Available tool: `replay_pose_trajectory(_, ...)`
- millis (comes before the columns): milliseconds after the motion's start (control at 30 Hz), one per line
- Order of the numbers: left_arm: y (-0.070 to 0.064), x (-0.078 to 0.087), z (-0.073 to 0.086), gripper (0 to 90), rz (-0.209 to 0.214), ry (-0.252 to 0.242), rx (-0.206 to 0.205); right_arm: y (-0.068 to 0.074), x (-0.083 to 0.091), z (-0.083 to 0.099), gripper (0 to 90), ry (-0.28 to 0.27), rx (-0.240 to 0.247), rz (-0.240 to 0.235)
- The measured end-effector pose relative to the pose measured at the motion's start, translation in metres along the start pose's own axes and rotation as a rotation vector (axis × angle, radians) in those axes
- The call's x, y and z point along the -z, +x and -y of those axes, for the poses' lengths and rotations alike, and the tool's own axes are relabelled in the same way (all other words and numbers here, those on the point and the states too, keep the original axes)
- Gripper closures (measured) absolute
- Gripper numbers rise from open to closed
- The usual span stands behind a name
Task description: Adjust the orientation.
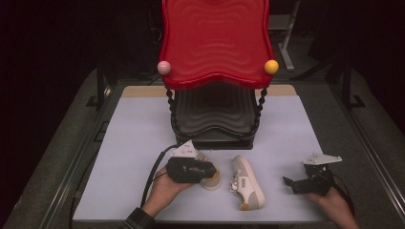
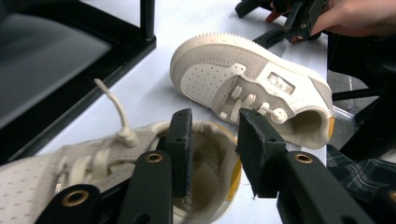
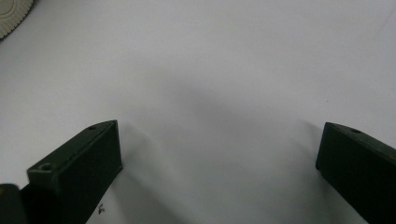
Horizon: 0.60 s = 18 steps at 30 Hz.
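Two off-white sneakers with yellow heel tabs lie on the pale table. The near sneaker (image 1: 211,180) (image 2: 93,163) lies under my left gripper (image 1: 206,172) (image 2: 214,117). That gripper is open: one jaw hangs over the shoe's opening and the other stands outside the heel, not clamped on it. The second sneaker (image 1: 247,183) (image 2: 252,84) lies just to the right, toe pointing away. My right gripper (image 1: 292,185) (image 3: 219,126) stands wide open low over bare table, right of the second sneaker. A bit of ribbed sole (image 3: 11,18) shows in the top left corner of its view.
A two-tier rack stands behind the shoes, with a red wavy tray (image 1: 216,43) on top and a black tray (image 1: 212,114) below. Its black base frame (image 2: 116,51) lies close to the near sneaker. The table's front edge (image 1: 191,220) is near my hands.
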<state>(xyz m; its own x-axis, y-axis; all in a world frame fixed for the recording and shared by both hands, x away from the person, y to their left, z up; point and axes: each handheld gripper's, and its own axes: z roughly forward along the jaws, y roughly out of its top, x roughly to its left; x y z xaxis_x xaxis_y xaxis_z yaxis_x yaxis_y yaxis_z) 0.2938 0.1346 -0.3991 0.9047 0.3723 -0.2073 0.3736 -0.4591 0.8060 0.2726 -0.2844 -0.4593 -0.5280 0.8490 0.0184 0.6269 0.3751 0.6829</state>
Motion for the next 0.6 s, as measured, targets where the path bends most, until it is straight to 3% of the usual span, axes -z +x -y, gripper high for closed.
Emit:
replay_pose_trajectory(100, -0.002, -0.004, 0.002, 63.9, 0.006, 0.013, 0.000, 0.000, 0.000, 0.000, 0.0, 0.000, 0.000, -0.001)
replay_pose_trajectory(333, -0.009, -0.017, 0.005, 63.5, -0.012, 0.074, -0.049, 0.000, 0.000, 0.000, 0.0, 0.000, -0.001, -0.001)
replay_pose_trajectory(600, -0.009, -0.018, 0.009, 69.6, -0.014, 0.100, -0.047, 0.000, 0.000, 0.000, 0.0, 0.000, -0.001, 0.000)
